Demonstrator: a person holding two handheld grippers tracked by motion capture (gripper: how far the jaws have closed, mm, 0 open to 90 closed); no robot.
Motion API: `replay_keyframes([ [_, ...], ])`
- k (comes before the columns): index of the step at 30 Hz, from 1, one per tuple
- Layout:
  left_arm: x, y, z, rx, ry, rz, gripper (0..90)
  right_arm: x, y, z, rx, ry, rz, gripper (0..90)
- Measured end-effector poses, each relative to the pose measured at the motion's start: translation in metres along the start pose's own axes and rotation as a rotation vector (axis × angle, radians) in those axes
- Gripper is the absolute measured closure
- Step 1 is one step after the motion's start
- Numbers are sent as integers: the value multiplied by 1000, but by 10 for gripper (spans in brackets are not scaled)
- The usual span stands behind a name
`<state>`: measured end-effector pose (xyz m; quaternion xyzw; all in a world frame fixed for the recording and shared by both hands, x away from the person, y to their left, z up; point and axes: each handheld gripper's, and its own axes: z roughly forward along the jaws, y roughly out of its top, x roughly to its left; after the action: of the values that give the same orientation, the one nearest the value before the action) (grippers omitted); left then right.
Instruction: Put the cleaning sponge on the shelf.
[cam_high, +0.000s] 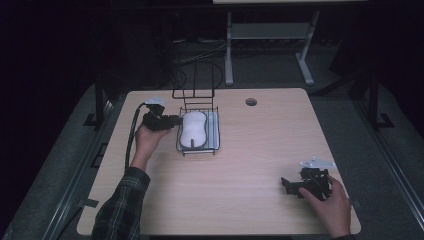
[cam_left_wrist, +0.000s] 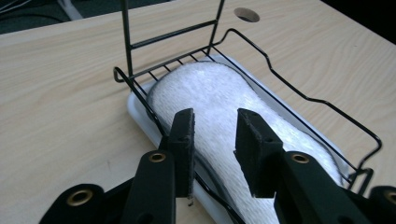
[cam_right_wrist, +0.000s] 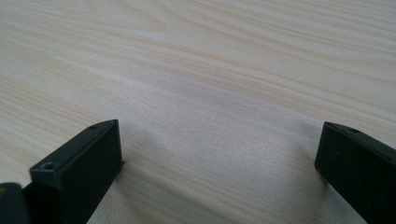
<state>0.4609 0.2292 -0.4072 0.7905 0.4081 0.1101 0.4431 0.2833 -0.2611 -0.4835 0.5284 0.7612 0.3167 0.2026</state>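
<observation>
A white, peanut-shaped padded thing (cam_high: 194, 127) (cam_left_wrist: 210, 88) lies in a black wire rack (cam_high: 194, 85) (cam_left_wrist: 289, 88) that stands on a shallow white tray (cam_high: 216, 129) (cam_left_wrist: 137, 109). My left gripper (cam_high: 176, 120) (cam_left_wrist: 215, 119) is at the rack's left side, held in a hand. Its jaws are open and hang just over the near end of the white thing with nothing between them. My right gripper (cam_high: 286, 183) (cam_right_wrist: 219, 140) rests on the table (cam_high: 250, 165) near the front right corner. Its jaws are wide open over bare wood.
The rack has a tall wire back frame at its far end. A round cable hole (cam_high: 251, 102) (cam_left_wrist: 246, 14) sits in the table's far side. A metal stand (cam_high: 270, 35) is on the floor beyond the table. A black cable (cam_high: 132, 135) trails from the left gripper.
</observation>
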Motion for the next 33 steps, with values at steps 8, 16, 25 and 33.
replay_keyframes([
  [8, -5, -10, -13, 10, -7, 9, 493, 0, 0, 0, 0, 0, 0, 2],
  [16, -12, -18, -25, 24, 40, 30, 321, 0, 0, 0, -1, -1, 1, 2],
  [25, -19, -25, -34, 41, 87, 56, 191, 0, 0, 0, -1, -2, 2, 2],
  [33, -29, -33, -45, 80, 108, 84, 135, 0, 0, 0, -2, -4, 3, 2],
])
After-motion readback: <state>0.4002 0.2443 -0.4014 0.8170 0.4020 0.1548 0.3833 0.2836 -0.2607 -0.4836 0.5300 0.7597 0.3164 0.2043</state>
